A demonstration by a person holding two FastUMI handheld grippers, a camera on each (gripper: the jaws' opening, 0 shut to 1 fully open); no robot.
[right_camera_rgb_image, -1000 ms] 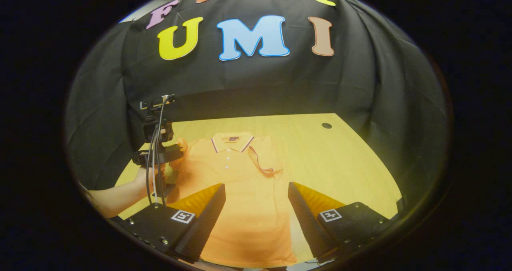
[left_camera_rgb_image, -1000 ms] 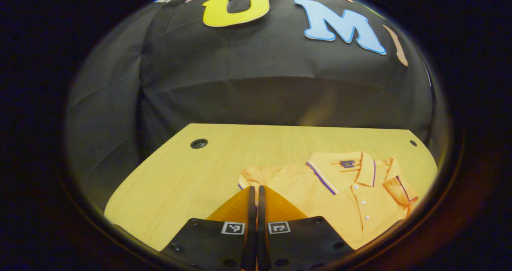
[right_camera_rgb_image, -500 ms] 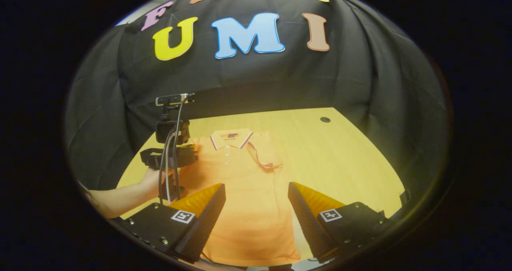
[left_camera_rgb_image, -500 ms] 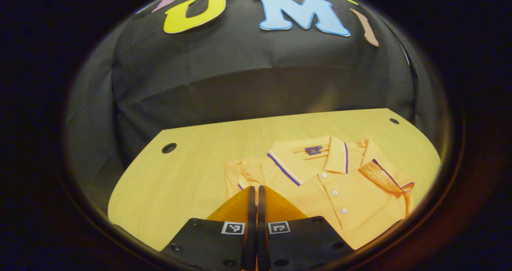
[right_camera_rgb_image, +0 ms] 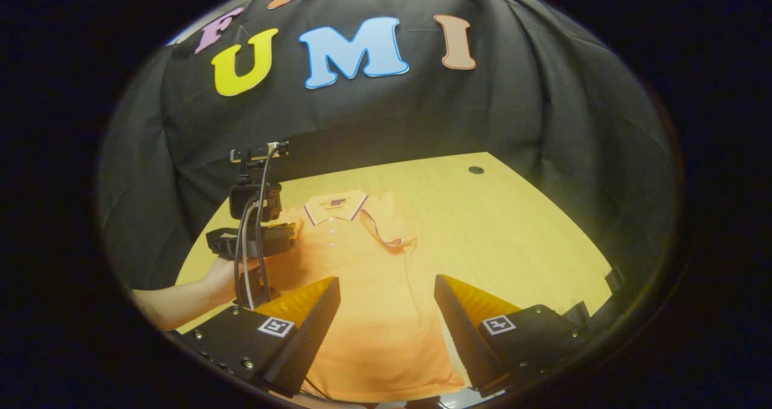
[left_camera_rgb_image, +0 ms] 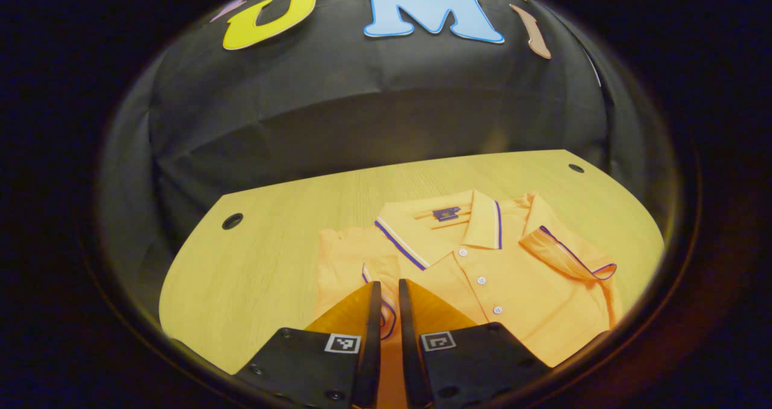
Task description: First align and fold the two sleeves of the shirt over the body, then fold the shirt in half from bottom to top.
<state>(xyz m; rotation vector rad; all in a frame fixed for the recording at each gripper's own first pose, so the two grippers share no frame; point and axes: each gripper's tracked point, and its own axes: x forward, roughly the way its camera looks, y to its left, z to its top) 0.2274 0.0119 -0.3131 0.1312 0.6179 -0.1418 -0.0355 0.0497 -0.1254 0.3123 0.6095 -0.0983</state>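
An orange polo shirt (left_camera_rgb_image: 494, 276) with a purple-striped collar lies flat on the wooden table (left_camera_rgb_image: 271, 258), collar toward the booth wall. One sleeve (left_camera_rgb_image: 567, 255) is folded over the chest. My left gripper (left_camera_rgb_image: 388, 283) sits low over the other sleeve (left_camera_rgb_image: 381, 271), which now lies on the body; its fingers stand a narrow gap apart, with the striped cuff showing between them. In the right gripper view the shirt (right_camera_rgb_image: 374, 312) runs toward me, and my right gripper (right_camera_rgb_image: 386, 278) hovers wide open over its lower half. There a hand (right_camera_rgb_image: 220, 273) holds the left gripper (right_camera_rgb_image: 253, 240) at the shirt's shoulder.
The table (right_camera_rgb_image: 512, 234) has round cable holes near its far corners (left_camera_rgb_image: 232, 221) (left_camera_rgb_image: 576, 168) (right_camera_rgb_image: 476, 170). Black cloth walls close in behind and beside it. Bare wood lies on both sides of the shirt.
My left gripper carried the sleeve inward over the shirt's body, and its tightly shut fingers have parted a little. The right gripper stayed open and drifted slightly.
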